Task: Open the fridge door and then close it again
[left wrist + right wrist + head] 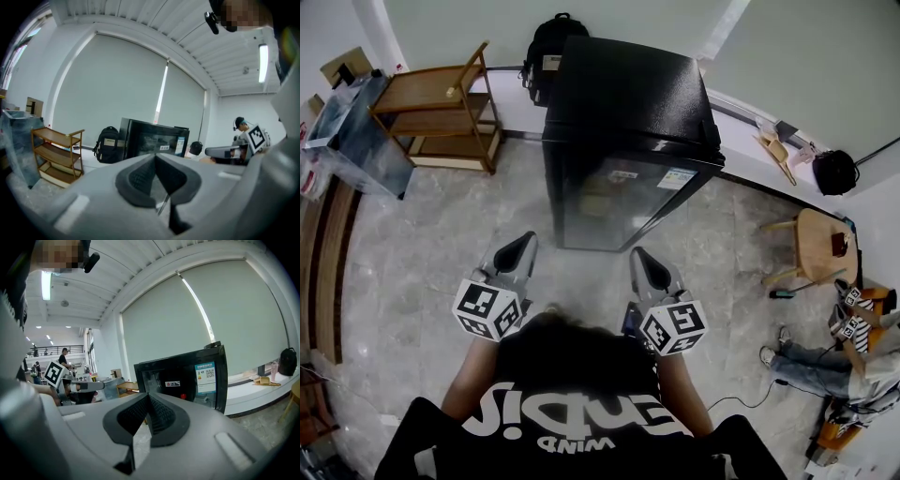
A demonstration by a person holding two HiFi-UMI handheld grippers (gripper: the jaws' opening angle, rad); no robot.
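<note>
A small black fridge (628, 122) stands on the floor ahead of me, its glossy door (623, 202) shut and facing me. It also shows in the left gripper view as the fridge (150, 138) and in the right gripper view as the fridge (187, 378) with stickers on the door. My left gripper (523, 248) hovers short of the door's left side, jaws shut with nothing between them (154, 157). My right gripper (645, 261) hangs short of the door's right side, also shut and empty (149, 397). Neither touches the fridge.
A wooden shelf rack (441, 108) stands at the left, a black backpack (546, 47) behind the fridge. A wooden stool (816, 244) and a seated person's legs (811, 361) are at the right. A plastic bin (347, 131) sits far left.
</note>
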